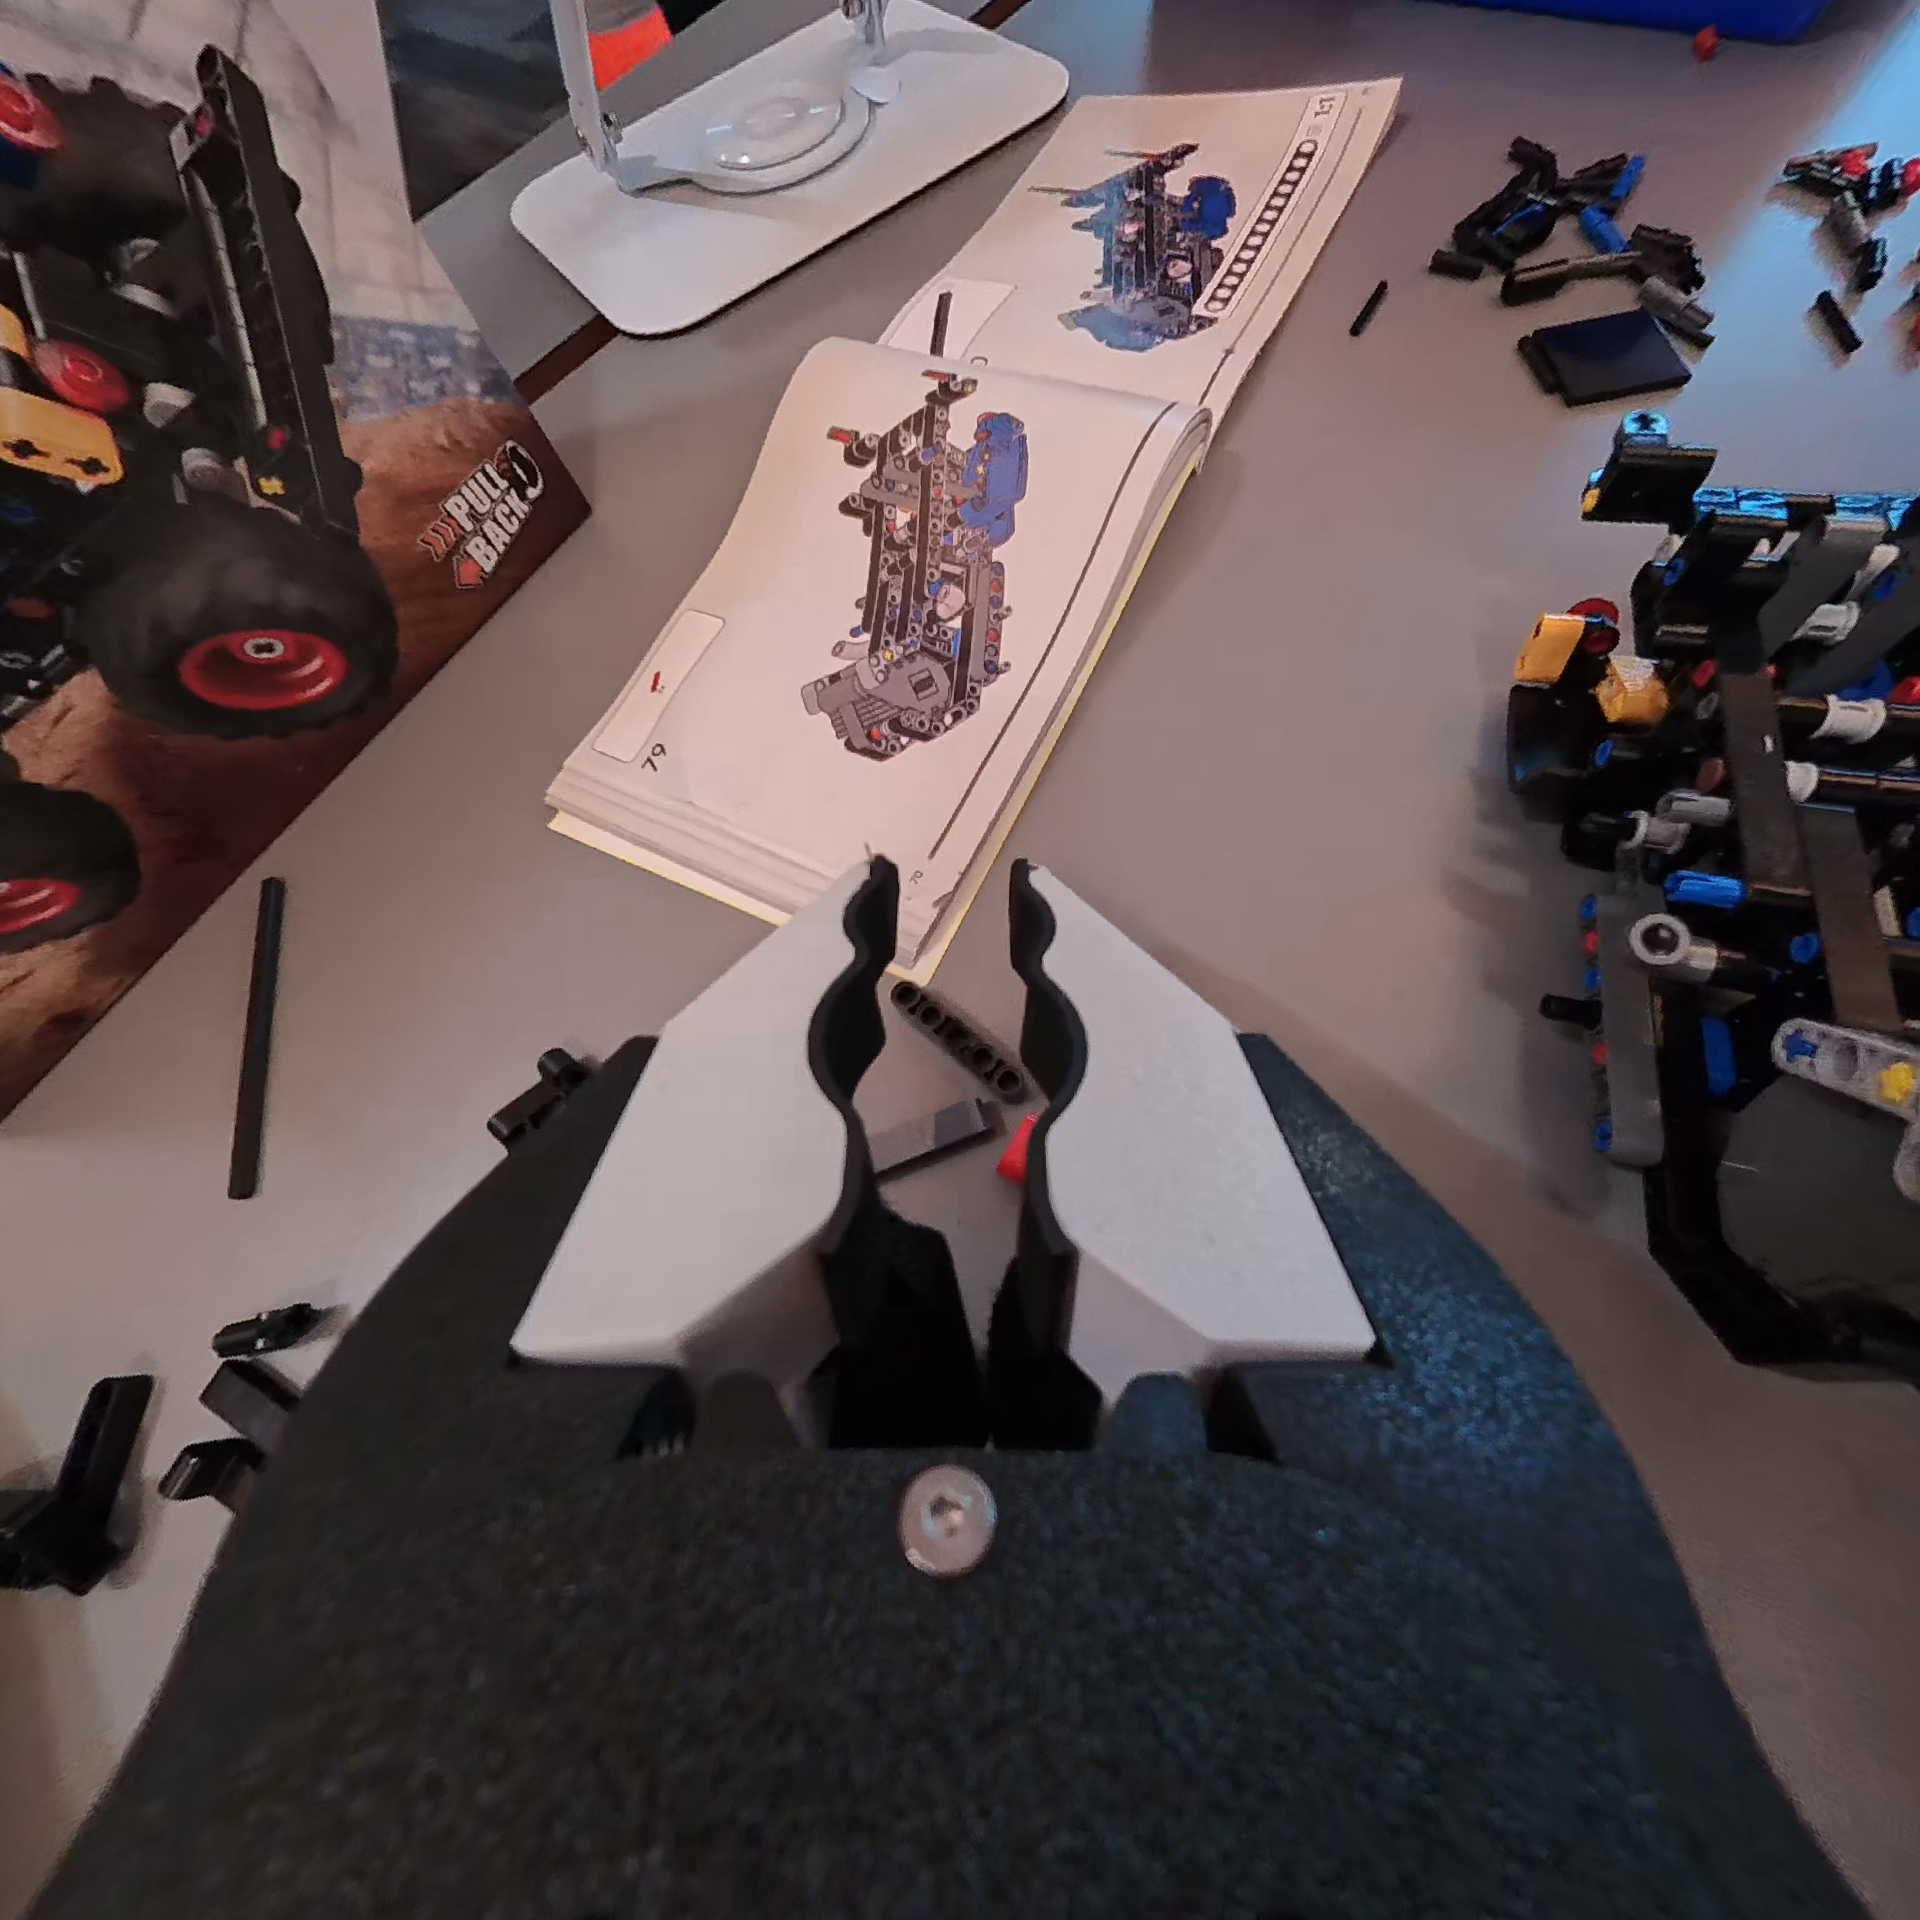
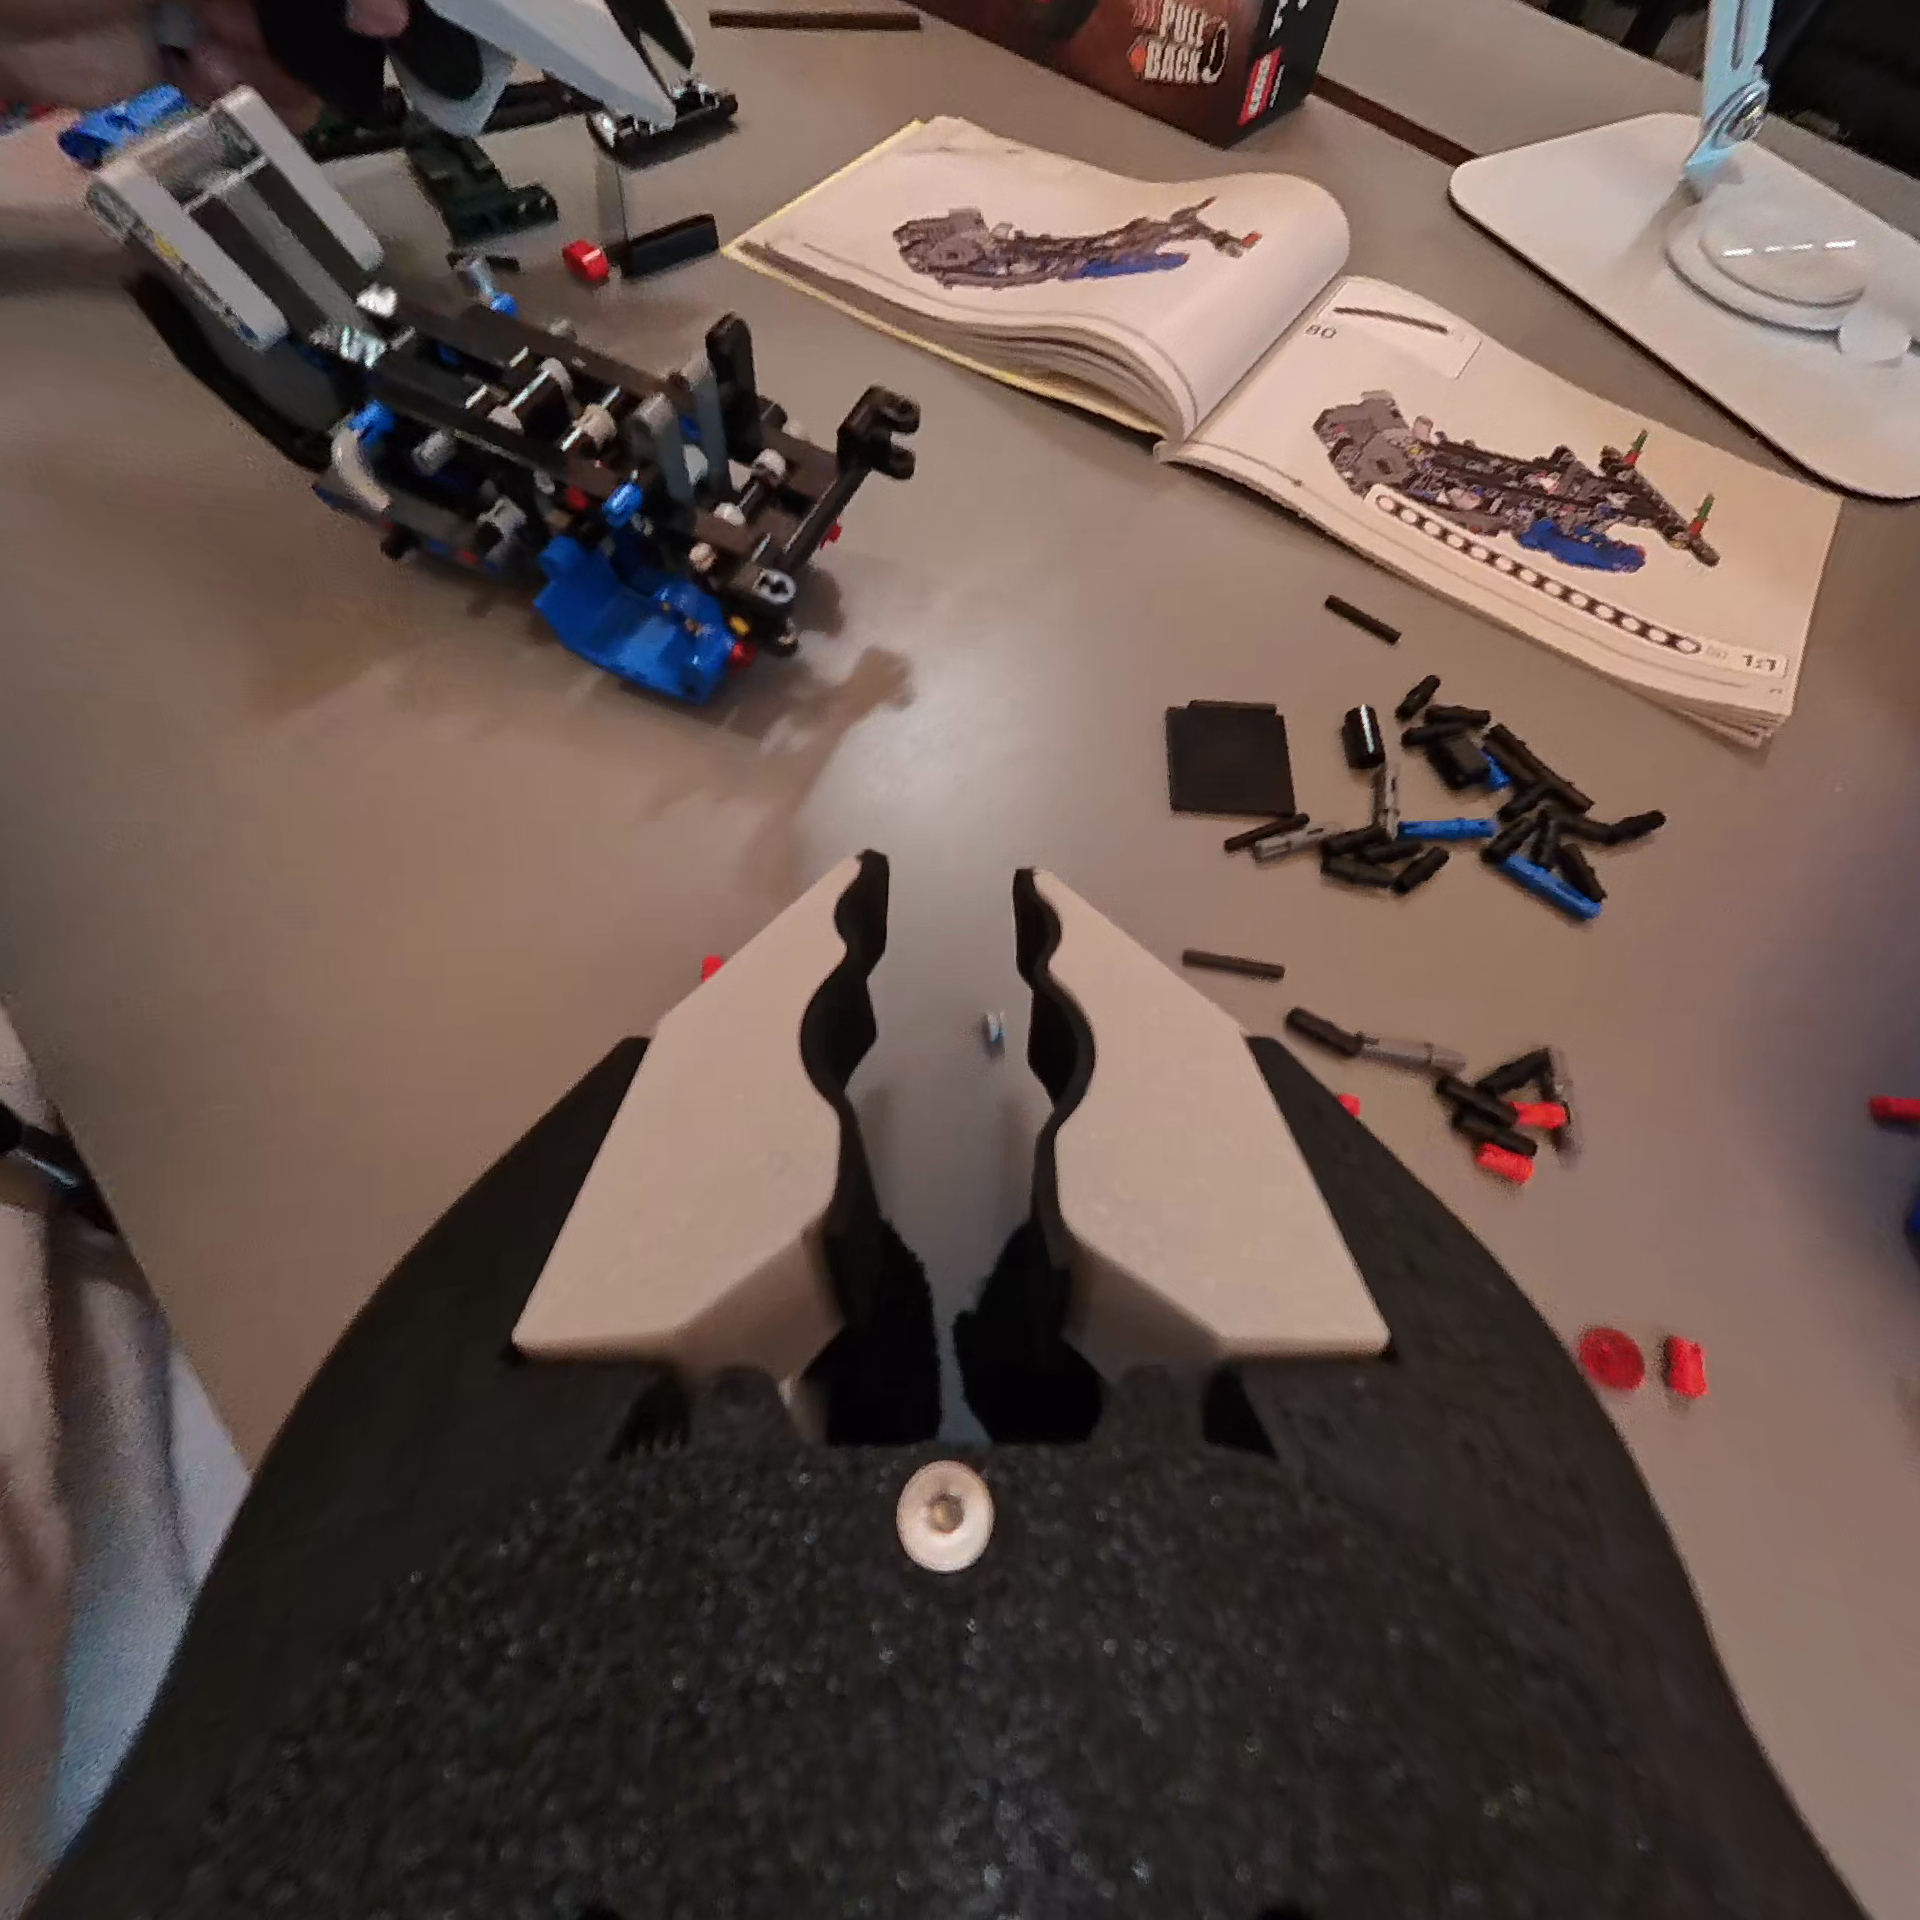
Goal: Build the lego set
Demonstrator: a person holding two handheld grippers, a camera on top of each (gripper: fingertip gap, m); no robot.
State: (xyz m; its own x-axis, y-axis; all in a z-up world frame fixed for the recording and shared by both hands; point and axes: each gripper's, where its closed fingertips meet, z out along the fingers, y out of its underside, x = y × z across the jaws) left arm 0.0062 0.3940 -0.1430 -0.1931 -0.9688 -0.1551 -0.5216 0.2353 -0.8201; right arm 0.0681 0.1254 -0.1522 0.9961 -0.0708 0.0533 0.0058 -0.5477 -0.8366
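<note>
Left tongs point(image 1: 954, 883): open, empty; grey beam point(image 1: 958, 1039) between them, lying diagonally.
Right tongs point(image 2: 951, 883): open, empty.

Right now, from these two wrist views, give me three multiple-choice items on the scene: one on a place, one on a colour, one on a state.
1. Where does the black flat panel lie?
A. on the open instruction booklet
B. on the table beside the pile of black and blue pins
C. on top of the half-built truck chassis

2. What colour is the curved block at the chassis's near end?
A. blue
B. yellow
C. green

3. How does the right gripper stand?
A. shut on a pin
B. shut and empty
C. open and empty

Key: 1 B, it sits flat on the table left of the pile; 2 A, blue shows plainly; 3 C, bare table shows between its fingers.
</note>
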